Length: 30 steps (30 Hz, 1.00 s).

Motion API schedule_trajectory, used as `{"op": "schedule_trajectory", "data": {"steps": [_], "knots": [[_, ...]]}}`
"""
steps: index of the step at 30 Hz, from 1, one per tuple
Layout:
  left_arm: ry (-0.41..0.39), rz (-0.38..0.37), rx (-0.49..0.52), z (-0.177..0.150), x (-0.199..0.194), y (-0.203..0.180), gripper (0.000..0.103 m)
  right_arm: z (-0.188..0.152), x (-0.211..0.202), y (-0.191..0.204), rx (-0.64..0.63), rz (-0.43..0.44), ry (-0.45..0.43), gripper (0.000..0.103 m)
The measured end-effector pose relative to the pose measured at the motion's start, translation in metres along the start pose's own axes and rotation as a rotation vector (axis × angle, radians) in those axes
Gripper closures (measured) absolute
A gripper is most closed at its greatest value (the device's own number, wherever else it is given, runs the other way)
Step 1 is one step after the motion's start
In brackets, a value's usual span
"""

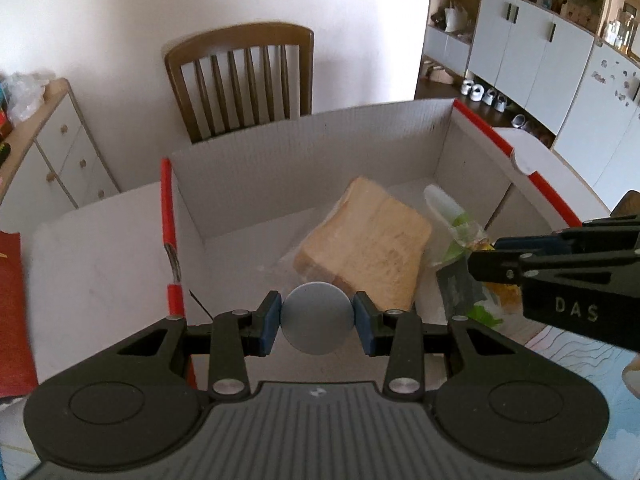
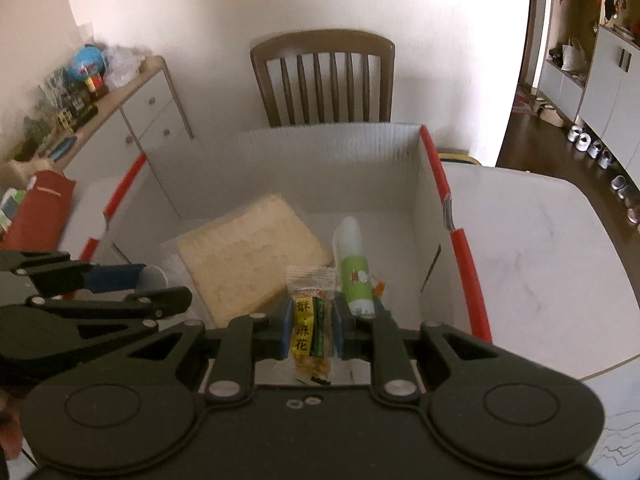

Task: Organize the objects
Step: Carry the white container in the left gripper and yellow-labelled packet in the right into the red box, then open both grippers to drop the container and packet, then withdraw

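Inside box [image 2: 400, 152]: one bread [image 2: 248, 256], one tube [image 2: 354, 276]

left gripper [image 1: 316, 318] jaws clamped; right gripper [image 2: 312, 328] jaws clamped, both angled down

Both views are taken from just behind a pair of tongs, tilted steeply down over the near edge of an open white cardboard box [image 1: 304, 152] on the tabletop [image 2: 520, 232]. The left wrist view is set close above the box's near left part; the right wrist view is set beside it, further right. The box interior, its bread slice [image 1: 372, 240], the far wooden chair [image 2: 324, 76] and the wall are shared. Each pair of tongs is caught at the other view's edge.
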<state>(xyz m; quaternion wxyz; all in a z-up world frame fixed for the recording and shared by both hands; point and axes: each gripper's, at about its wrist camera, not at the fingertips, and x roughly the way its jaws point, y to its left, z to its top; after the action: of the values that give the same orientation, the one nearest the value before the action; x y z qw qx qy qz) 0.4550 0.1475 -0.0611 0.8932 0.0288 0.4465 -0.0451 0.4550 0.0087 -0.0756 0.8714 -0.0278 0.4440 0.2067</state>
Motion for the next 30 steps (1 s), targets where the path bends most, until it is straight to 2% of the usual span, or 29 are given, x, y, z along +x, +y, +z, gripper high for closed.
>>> {"op": "schedule_trajectory", "data": {"steps": [8, 15, 17, 22, 30], "knots": [[0.052, -0.022, 0.024, -0.005, 0.013, -0.002, 0.064, -0.006, 0.009, 0.0, -0.011, -0.004, 0.034, 0.08], [0.09, -0.045, 0.001, -0.004, 0.016, 0.002, 0.063, -0.007, 0.005, -0.001, -0.014, 0.001, 0.019, 0.077], [0.086, -0.061, -0.008, -0.003, 0.014, 0.002, 0.058, -0.007, 0.001, -0.001, -0.02, 0.009, 0.01, 0.076], [0.049, -0.074, -0.003, -0.003, 0.004, -0.005, 0.039, -0.008, -0.009, -0.002, -0.026, 0.014, -0.007, 0.072], [-0.008, -0.069, -0.008, -0.004, -0.018, -0.009, 0.037, -0.01, -0.033, -0.005, -0.029, 0.039, -0.041, 0.067]]}}
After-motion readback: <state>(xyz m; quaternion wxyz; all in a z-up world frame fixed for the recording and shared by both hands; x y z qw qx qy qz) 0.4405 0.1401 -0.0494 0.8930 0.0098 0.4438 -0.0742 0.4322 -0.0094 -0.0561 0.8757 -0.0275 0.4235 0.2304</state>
